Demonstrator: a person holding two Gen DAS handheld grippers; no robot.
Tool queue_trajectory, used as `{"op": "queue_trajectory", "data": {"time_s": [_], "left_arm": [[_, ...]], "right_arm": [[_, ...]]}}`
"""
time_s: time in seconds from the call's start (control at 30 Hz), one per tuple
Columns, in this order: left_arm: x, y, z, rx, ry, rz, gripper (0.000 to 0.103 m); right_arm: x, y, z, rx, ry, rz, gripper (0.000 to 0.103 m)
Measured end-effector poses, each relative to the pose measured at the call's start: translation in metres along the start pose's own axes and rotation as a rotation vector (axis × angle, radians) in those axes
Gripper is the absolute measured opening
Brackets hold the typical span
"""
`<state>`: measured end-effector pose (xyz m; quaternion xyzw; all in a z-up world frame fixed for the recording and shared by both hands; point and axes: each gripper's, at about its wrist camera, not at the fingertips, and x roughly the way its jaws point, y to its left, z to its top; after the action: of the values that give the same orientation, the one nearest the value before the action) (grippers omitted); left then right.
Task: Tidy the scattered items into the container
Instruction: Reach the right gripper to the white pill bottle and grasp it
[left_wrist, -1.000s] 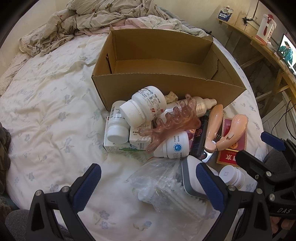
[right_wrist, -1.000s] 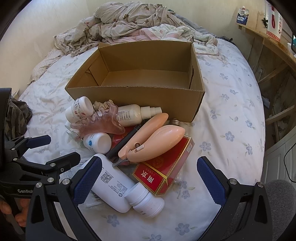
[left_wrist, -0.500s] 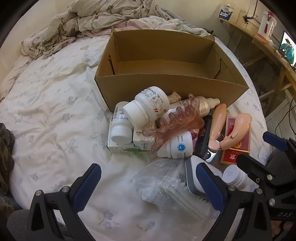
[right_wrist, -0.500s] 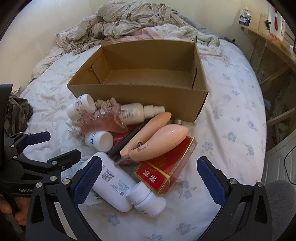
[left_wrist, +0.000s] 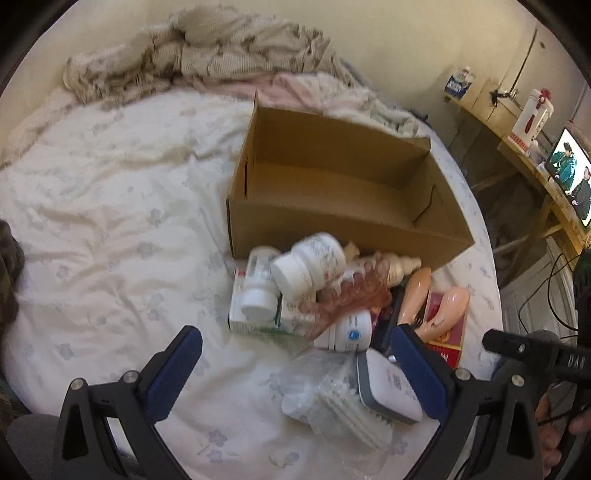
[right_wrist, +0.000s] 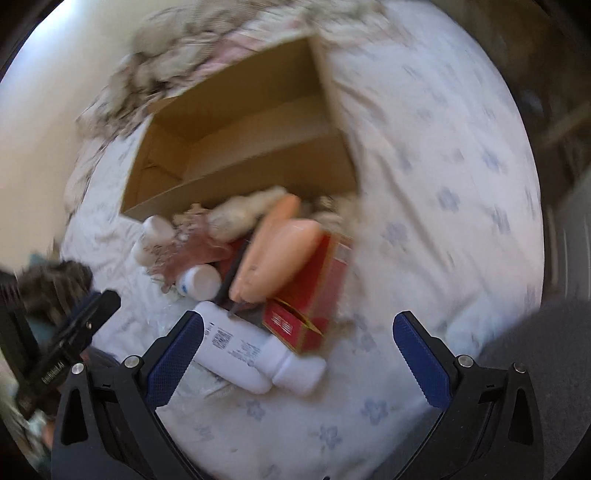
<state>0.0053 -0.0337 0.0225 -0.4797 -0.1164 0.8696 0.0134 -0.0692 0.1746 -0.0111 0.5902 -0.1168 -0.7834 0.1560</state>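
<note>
An open cardboard box (left_wrist: 343, 225) (right_wrist: 236, 184) stands on the bed. In front of it lies a heap: white pill bottles (left_wrist: 308, 264), a pink claw clip (left_wrist: 351, 299), a peach clipper (right_wrist: 280, 247) on a red carton (right_wrist: 314, 302), a long white bottle (right_wrist: 236, 350), a small white bottle (right_wrist: 295, 373), a clear plastic bag (left_wrist: 332, 398). My left gripper (left_wrist: 295, 369) is open above the bag, empty. My right gripper (right_wrist: 299, 358) is open over the white bottles and the carton, empty. The right wrist view is blurred.
Rumpled blankets (left_wrist: 221, 62) lie at the far side of the bed. A wooden shelf with a screen (left_wrist: 569, 177) stands to the right. Flowered white sheet (left_wrist: 92, 221) spreads left of the heap. A dark cloth (left_wrist: 9, 280) lies at the left edge.
Both grippers have moved and tilted. The left view swung so the box sits farther right. The right view rolled counter-clockwise and closed in on the carton and white bottles. Both stay open.
</note>
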Motion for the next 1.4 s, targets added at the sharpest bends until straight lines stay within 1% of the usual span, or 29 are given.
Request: {"op": "queue_trajectory", "data": {"time_s": [0.07, 0.2, 0.23, 0.27, 0.33, 0.37, 0.43, 0.5, 0.53, 0.57, 0.6, 0.7, 0.8, 0.83, 0.87, 1.0, 1.07, 1.13, 1.2, 1.27, 1.3, 1.4], "left_arm": [[0.006, 0.003, 0.000, -0.013, 0.038, -0.024, 0.096], [0.009, 0.008, -0.002, -0.045, 0.063, -0.037, 0.096], [0.010, 0.010, -0.003, -0.056, 0.071, -0.040, 0.096], [0.011, 0.013, -0.003, -0.068, 0.079, -0.038, 0.096], [0.012, 0.015, -0.003, -0.081, 0.085, -0.038, 0.096], [0.013, 0.017, -0.003, -0.088, 0.088, -0.041, 0.096], [0.013, 0.018, -0.002, -0.097, 0.090, -0.053, 0.096], [0.013, 0.017, -0.002, -0.093, 0.090, -0.054, 0.096], [0.013, 0.015, -0.002, -0.084, 0.089, -0.051, 0.096], [0.013, 0.014, -0.003, -0.076, 0.089, -0.052, 0.096], [0.013, 0.014, -0.003, -0.073, 0.090, -0.056, 0.096], [0.014, 0.015, -0.006, -0.077, 0.104, -0.085, 0.096], [0.016, 0.010, -0.007, -0.064, 0.125, -0.142, 0.095], [0.017, 0.006, -0.008, -0.051, 0.134, -0.164, 0.095], [0.018, 0.003, -0.009, -0.042, 0.137, -0.164, 0.094], [0.021, -0.003, -0.014, -0.017, 0.145, -0.118, 0.094], [0.021, -0.001, -0.014, -0.027, 0.140, -0.110, 0.094], [0.019, 0.001, -0.012, -0.035, 0.122, -0.088, 0.094], [0.018, 0.004, -0.013, -0.050, 0.119, -0.061, 0.094], [0.022, 0.007, -0.010, -0.063, 0.140, -0.051, 0.094], [0.022, 0.008, -0.008, -0.069, 0.144, -0.044, 0.094], [0.022, 0.012, 0.004, -0.089, 0.136, -0.014, 0.094]], "right_arm": [[0.001, -0.001, 0.000, -0.008, 0.041, -0.028, 0.091], [0.011, 0.014, -0.007, -0.101, 0.106, -0.075, 0.090], [0.017, 0.020, -0.011, -0.132, 0.137, -0.089, 0.090], [0.022, 0.022, -0.013, -0.136, 0.167, -0.085, 0.090], [0.038, 0.017, -0.023, -0.050, 0.239, -0.066, 0.089], [0.044, 0.012, -0.028, 0.008, 0.247, -0.065, 0.088], [0.051, 0.011, -0.034, 0.054, 0.236, -0.057, 0.088], [0.058, 0.009, -0.038, 0.100, 0.228, -0.028, 0.088], [0.062, 0.006, -0.039, 0.129, 0.225, -0.028, 0.085], [0.064, 0.004, -0.040, 0.143, 0.215, -0.026, 0.066], [0.064, 0.002, -0.040, 0.146, 0.204, -0.022, 0.062], [0.050, 0.002, -0.041, 0.148, 0.164, 0.008, 0.062], [0.031, 0.005, -0.041, 0.130, 0.136, 0.040, 0.062], [0.023, 0.007, -0.039, 0.111, 0.127, 0.050, 0.062], [0.012, 0.011, -0.037, 0.072, 0.101, 0.058, 0.062], [-0.022, 0.013, -0.025, -0.025, -0.021, 0.103, 0.062], [-0.036, 0.009, -0.012, -0.057, -0.093, 0.074, 0.062], [-0.045, 0.008, -0.005, -0.068, -0.151, 0.067, 0.062], [-0.054, -0.001, 0.008, -0.058, -0.217, 0.093, 0.062], [-0.046, -0.011, 0.008, -0.011, -0.241, 0.144, 0.062], [-0.037, -0.010, 0.008, -0.004, -0.239, 0.149, 0.062], [-0.042, -0.006, 0.007, -0.022, -0.241, 0.188, 0.062]]}}
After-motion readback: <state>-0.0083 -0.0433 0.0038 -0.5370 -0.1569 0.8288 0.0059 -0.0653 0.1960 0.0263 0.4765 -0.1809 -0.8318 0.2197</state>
